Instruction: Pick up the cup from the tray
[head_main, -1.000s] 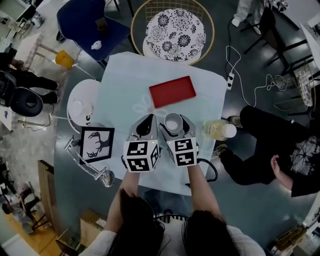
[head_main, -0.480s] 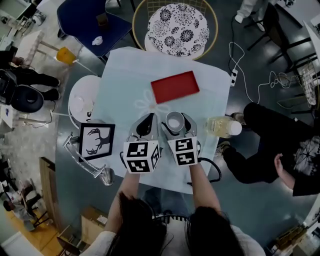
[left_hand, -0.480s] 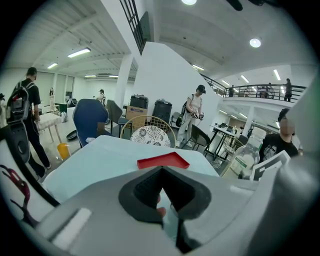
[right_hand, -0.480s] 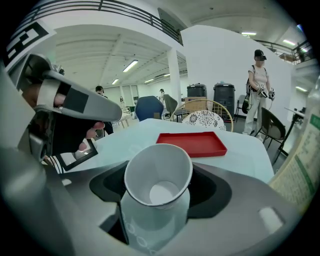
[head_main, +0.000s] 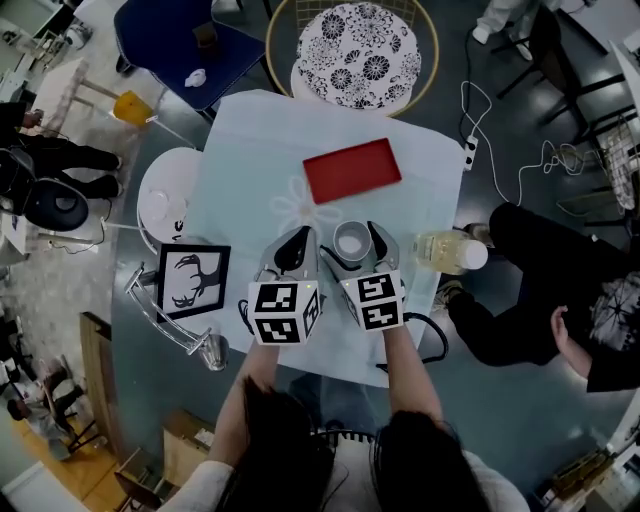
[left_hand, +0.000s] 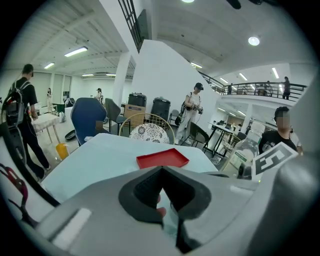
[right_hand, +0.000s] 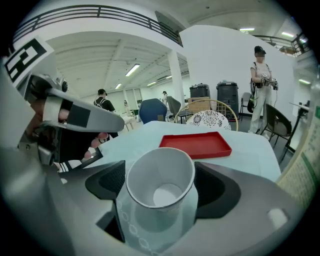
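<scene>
Since the earlier frame, the right gripper (head_main: 352, 240) had just been opening: its fingers (right_hand: 217, 190) stood wider apart, while the cup (right_hand: 160, 182) between them kept its place. The fingers were spread, one on each side of the cup wall, and did not press on it. The cup was white, empty and tilted slightly. It was off the red tray (head_main: 352, 170), close to the table (head_main: 250, 150) edge nearest the person. The tray lay empty toward the middle of the table, well apart from the cup. The left gripper (head_main: 298, 238) was just beside the right one, over the same edge. Its fingers were pressed together with nothing between them. A clear bottle (head_main: 445, 252) lay at the table's right edge, near the right gripper.
</scene>
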